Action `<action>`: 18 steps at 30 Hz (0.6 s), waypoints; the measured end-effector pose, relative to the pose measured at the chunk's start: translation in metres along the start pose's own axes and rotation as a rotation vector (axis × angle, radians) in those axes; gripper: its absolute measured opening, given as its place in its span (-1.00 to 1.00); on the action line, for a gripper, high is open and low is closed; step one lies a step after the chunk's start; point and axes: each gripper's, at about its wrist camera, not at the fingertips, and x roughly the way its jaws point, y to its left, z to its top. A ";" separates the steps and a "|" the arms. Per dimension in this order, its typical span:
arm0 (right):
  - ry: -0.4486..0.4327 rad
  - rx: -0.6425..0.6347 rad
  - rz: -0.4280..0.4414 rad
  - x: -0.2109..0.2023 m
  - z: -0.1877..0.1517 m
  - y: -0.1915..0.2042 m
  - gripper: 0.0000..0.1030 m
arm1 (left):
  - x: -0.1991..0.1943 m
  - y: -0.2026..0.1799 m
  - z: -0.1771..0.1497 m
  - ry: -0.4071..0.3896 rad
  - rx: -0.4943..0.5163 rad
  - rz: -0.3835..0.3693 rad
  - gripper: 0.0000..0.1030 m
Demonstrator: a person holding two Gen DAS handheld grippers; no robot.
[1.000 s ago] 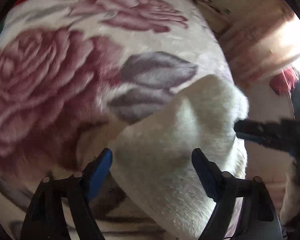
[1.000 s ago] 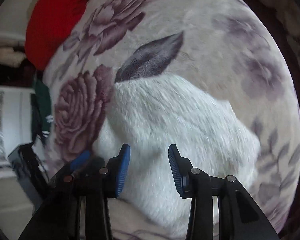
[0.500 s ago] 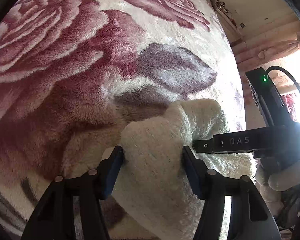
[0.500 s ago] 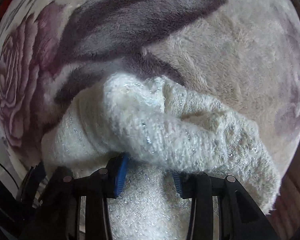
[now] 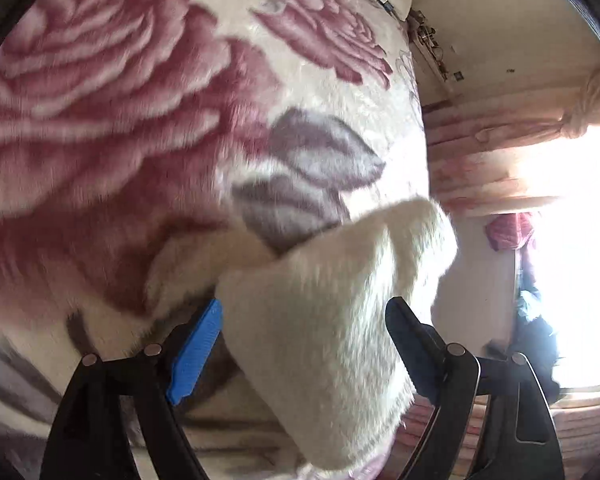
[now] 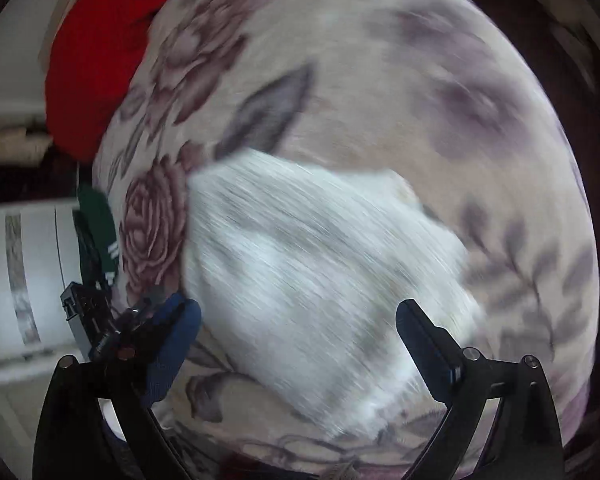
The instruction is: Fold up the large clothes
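A fluffy white garment lies folded into a thick bundle on a bed covered by a cream blanket printed with large pink roses and grey leaves. From the left wrist view, the left claw stands wide apart, its blue pads on either side of the bundle; the white fabric fills the gap between the fingers, and the left-hand pad sits just beside the garment's edge, though whether it actually touches is hard to say. From the right wrist view, heavily blurred, the right claw is likewise spread wide, with the white garment lying between and beyond its fingers and nothing clamped in it. The left claw shows at the lower left of that view, near the garment's left edge. Beyond the blanket a red cloth lies at the far corner of the bed, and a dark green item hangs at the bed's edge. A bright window with a tied curtain lights the room on the right of the left wrist view.
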 end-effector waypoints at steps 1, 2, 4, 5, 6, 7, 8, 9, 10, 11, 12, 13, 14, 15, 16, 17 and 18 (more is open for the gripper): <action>-0.016 0.063 0.006 0.005 -0.016 -0.029 0.97 | 0.001 0.004 -0.004 0.009 -0.012 0.000 0.61; -0.021 0.135 0.037 0.011 -0.034 -0.058 0.97 | 0.001 0.007 -0.003 0.017 -0.020 -0.029 0.61; 0.000 0.250 0.097 0.030 -0.063 -0.099 0.97 | -0.003 0.007 0.007 0.015 -0.020 -0.060 0.61; 0.009 0.296 0.130 0.039 -0.079 -0.115 0.97 | -0.004 0.003 0.014 0.020 -0.002 -0.076 0.61; 0.013 0.323 0.173 0.049 -0.088 -0.126 0.97 | 0.000 -0.009 0.027 0.043 0.050 -0.072 0.61; 0.011 0.344 0.227 0.058 -0.096 -0.132 0.97 | 0.005 -0.022 0.035 0.068 0.106 -0.071 0.61; 0.006 0.354 0.275 0.066 -0.101 -0.137 0.97 | 0.013 -0.034 0.041 0.104 0.171 -0.065 0.62; -0.010 0.357 0.314 0.072 -0.104 -0.141 0.97 | 0.028 -0.051 0.047 0.159 0.256 -0.036 0.62; -0.022 0.350 0.337 0.076 -0.104 -0.142 0.97 | 0.041 -0.062 0.050 0.212 0.316 -0.024 0.62; -0.036 0.336 0.359 0.079 -0.104 -0.145 0.97 | 0.062 -0.072 0.055 0.285 0.379 -0.005 0.62; -0.044 0.332 0.370 0.083 -0.102 -0.148 0.97 | 0.083 -0.076 0.057 0.352 0.423 0.038 0.62; -0.040 0.332 0.372 0.090 -0.099 -0.152 1.00 | 0.102 -0.075 0.060 0.415 0.448 0.069 0.65; -0.036 0.337 0.375 0.099 -0.095 -0.156 1.00 | 0.114 -0.073 0.062 0.454 0.455 0.074 0.81; -0.032 0.350 0.384 0.110 -0.092 -0.159 1.00 | 0.126 -0.069 0.065 0.493 0.447 0.065 0.95; -0.021 0.360 0.412 0.119 -0.089 -0.164 1.00 | 0.135 -0.065 0.069 0.522 0.428 0.045 1.00; -0.013 0.370 0.438 0.127 -0.084 -0.169 1.00 | 0.139 -0.063 0.072 0.536 0.418 0.026 1.00; -0.011 0.377 0.453 0.132 -0.081 -0.171 1.00 | 0.141 -0.062 0.073 0.539 0.414 0.010 1.00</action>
